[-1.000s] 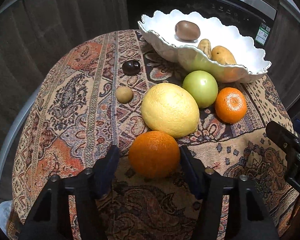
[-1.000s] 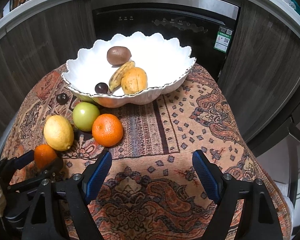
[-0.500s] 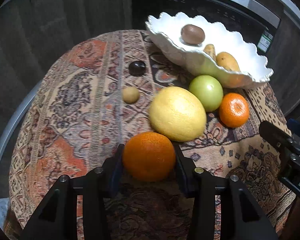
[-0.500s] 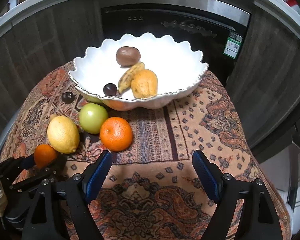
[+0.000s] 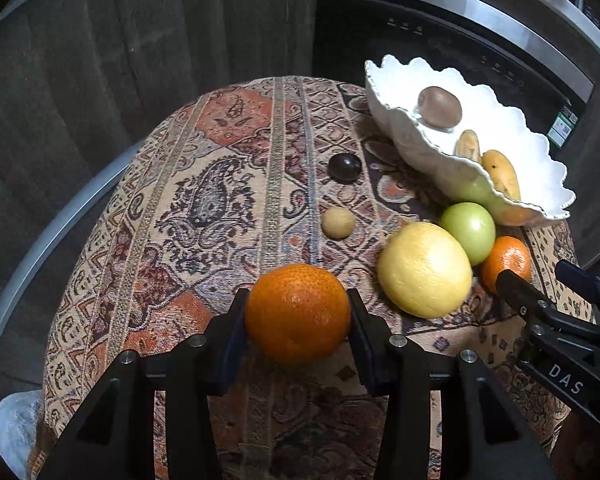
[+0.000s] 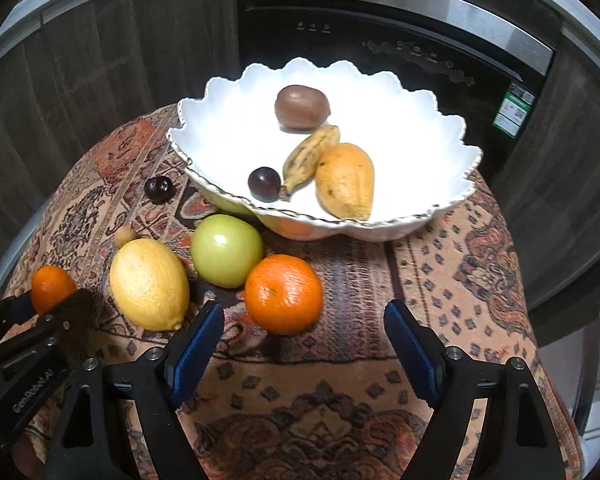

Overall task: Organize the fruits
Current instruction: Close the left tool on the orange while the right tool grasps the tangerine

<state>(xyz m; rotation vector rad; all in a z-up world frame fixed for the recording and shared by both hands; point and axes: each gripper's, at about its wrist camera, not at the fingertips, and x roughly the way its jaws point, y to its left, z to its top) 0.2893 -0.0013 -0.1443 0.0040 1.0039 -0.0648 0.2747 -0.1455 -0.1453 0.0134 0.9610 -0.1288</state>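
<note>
Your left gripper [image 5: 298,316] is clamped on a round orange mandarin [image 5: 298,312], one blue-padded finger pressed to each side. The fruit is nearly spherical, so it has no clear long axis, and you cannot tell which way its stem end points. It sits at the near edge of the patterned woven tablecloth [image 5: 204,208], left of the large yellow lemon [image 5: 424,270]. A second ago the fingers stood wide on either side of it; they have since closed until they touch the peel, and the view has swung left.

The lemon lies with its long axis running near to far, its pointed tip toward you in the right wrist view. Beyond it sit a green apple [image 5: 469,232] and a second orange mandarin [image 6: 283,294]. Farther left rest a small tan round fruit [image 5: 338,222] and a dark plum [image 5: 344,167].

Your right gripper [image 6: 304,344] hangs wide apart, holding nothing, just near the second mandarin and closer to it than before.

The white scalloped bowl [image 6: 228,120] at the far side holds a brown kiwi [image 6: 302,106], small banana [image 6: 310,154], yellow-orange mango [image 6: 346,180] and dark grape [image 6: 264,184].
</note>
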